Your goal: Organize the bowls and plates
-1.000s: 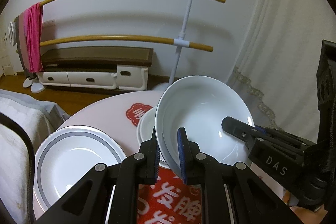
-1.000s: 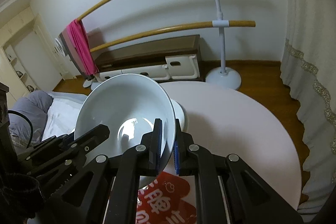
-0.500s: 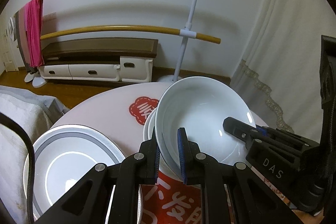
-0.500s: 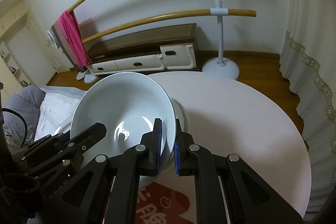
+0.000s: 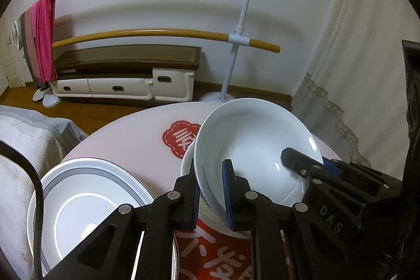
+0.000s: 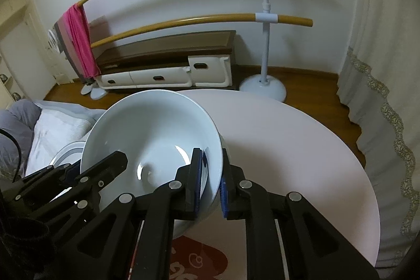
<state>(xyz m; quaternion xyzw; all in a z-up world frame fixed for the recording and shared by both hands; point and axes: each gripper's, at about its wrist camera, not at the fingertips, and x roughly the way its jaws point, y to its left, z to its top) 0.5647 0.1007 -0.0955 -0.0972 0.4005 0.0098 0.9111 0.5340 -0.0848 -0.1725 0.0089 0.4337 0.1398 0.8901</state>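
Note:
A large white bowl (image 5: 252,146) is held between both grippers, just over a second white bowl (image 5: 187,162) whose rim shows under it on the round table (image 5: 126,141). My left gripper (image 5: 211,190) is shut on the bowl's left rim. My right gripper (image 6: 210,180) is shut on the bowl's (image 6: 147,133) right rim, and shows in the left wrist view (image 5: 309,164) at the far side. A grey-rimmed white plate (image 5: 86,204) lies on the table to the left.
The table carries red stickers (image 5: 181,138) with white characters. Its right half (image 6: 288,148) is bare pink surface. A bed with grey bedding (image 6: 23,122) is at the left. A lace curtain (image 6: 380,109) hangs at the right. A low TV cabinet and a wooden-bar rack stand behind.
Both grippers have lowered the large bowl toward the bowl on the table, and it sits less tilted. The grips have not changed.

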